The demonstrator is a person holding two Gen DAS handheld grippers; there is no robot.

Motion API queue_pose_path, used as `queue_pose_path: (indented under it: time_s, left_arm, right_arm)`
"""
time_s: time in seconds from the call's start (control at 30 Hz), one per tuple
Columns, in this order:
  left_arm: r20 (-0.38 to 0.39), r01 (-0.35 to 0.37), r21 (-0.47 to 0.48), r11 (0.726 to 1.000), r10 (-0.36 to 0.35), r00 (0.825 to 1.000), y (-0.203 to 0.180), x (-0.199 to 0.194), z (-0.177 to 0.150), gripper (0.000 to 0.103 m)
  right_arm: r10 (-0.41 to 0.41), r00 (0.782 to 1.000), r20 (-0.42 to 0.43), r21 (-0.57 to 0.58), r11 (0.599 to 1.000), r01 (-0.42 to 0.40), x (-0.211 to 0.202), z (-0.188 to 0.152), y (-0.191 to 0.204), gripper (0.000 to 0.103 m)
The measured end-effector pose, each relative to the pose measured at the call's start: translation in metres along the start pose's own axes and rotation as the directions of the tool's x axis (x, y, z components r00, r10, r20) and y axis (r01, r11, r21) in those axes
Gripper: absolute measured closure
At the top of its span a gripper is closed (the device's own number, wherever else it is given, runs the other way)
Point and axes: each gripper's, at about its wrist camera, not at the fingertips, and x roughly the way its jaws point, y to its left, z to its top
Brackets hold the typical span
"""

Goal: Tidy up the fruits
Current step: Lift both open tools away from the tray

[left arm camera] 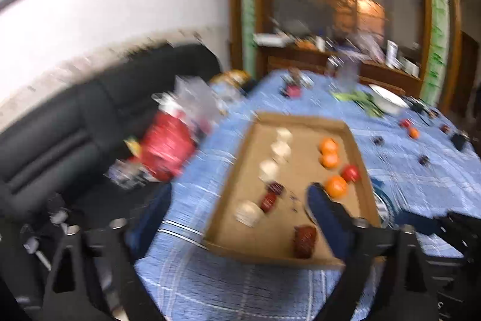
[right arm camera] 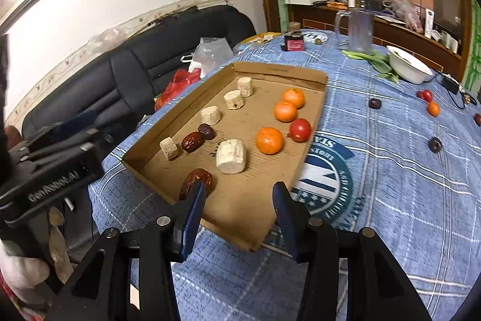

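- The cardboard tray (right arm camera: 168,170) is lying flat on the blue checked tablecloth (right arm camera: 405,185), its long axis running away from the right wrist camera toward the dark sofa (right arm camera: 120,80) and wall.
- Three round, dimpled oranges (right arm camera: 269,140) and a smooth red tomato (right arm camera: 300,129) are sitting along the tray's right side; the tomato is lying just beside the nearest orange.
- Pale, rough, stubby cylinders (right arm camera: 231,156) are lining the left and middle of the tray, most lying on their sides.
- Wrinkled dark red dates (right arm camera: 192,141) are resting between them, two of them touching each other.
- The right gripper (right arm camera: 239,194) is hovering over the tray's near end with its blue-padded jaws spread wide and holding nothing; one date (right arm camera: 197,181) is lying partly behind its left finger.
- The left gripper (left arm camera: 237,200) is blurred by motion; its jaws are standing wide apart and empty above the tray's near left edge (left arm camera: 228,188).
- More small fruits (right arm camera: 433,108) are lying scattered on the cloth to the right, well apart from the tray.
- A white bowl (right arm camera: 409,65), green vegetables (right arm camera: 375,59) and a clear glass jug (right arm camera: 359,26) are standing at the far end of the table.
- Red and clear plastic bags (right arm camera: 180,80) are lying on the sofa.
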Motion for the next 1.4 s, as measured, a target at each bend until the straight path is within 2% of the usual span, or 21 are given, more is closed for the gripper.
queue_pose_path:
  time_s: [0.1, 0.17, 0.27, 0.4, 0.53, 0.73, 0.97, 1.4]
  left_arm:
    - [0.093, -0.093, -0.015, 0.996, 0.094, 0.991, -0.002, -0.025, 0.002, 0.000]
    - [0.127, -0.131, -0.042, 0.990, 0.136, 0.983, -0.001, -0.039, -0.001, 0.000]
    - [0.140, -0.139, -0.076, 0.987, 0.149, 0.979, 0.001, -0.048, -0.005, 0.000]
    - [0.076, -0.101, -0.067, 0.993, 0.106, 0.991, -0.003, -0.044, -0.011, 0.000]
    - [0.012, -0.034, -0.072, 0.997, 0.035, 0.999, -0.008, -0.039, -0.021, 0.000]
    - [-0.071, 0.025, -0.064, 0.998, -0.030, 0.997, -0.019, -0.026, -0.033, 0.000]
    - [-0.130, 0.049, -0.072, 0.996, -0.058, 0.990, -0.024, -0.014, -0.040, 0.000]
    - [-0.158, 0.050, -0.070, 0.996, -0.061, 0.986, -0.025, -0.012, -0.045, 0.000]
  right_arm:
    - [-0.004, 1.000, 0.020, 0.008, 1.000, 0.004, -0.012, -0.005, -0.002, 0.052]
    - [-0.004, 1.000, 0.028, 0.009, 1.000, 0.004, -0.018, -0.007, -0.002, 0.050]
    - [-0.010, 0.999, 0.047, 0.010, 1.000, 0.010, -0.026, -0.011, -0.001, 0.043]
    - [-0.052, 0.997, 0.058, 0.006, 0.999, 0.052, -0.030, -0.016, 0.000, 0.029]
    - [-0.082, 0.995, 0.051, 0.005, 0.997, 0.082, -0.028, -0.021, 0.000, 0.028]
    - [-0.096, 0.995, 0.035, 0.035, 0.995, 0.094, -0.024, -0.025, -0.010, 0.027]
    - [-0.110, 0.994, 0.019, 0.048, 0.993, 0.109, -0.018, -0.027, -0.015, 0.027]
    - [-0.113, 0.994, -0.001, 0.060, 0.992, 0.113, -0.013, -0.031, -0.016, 0.025]
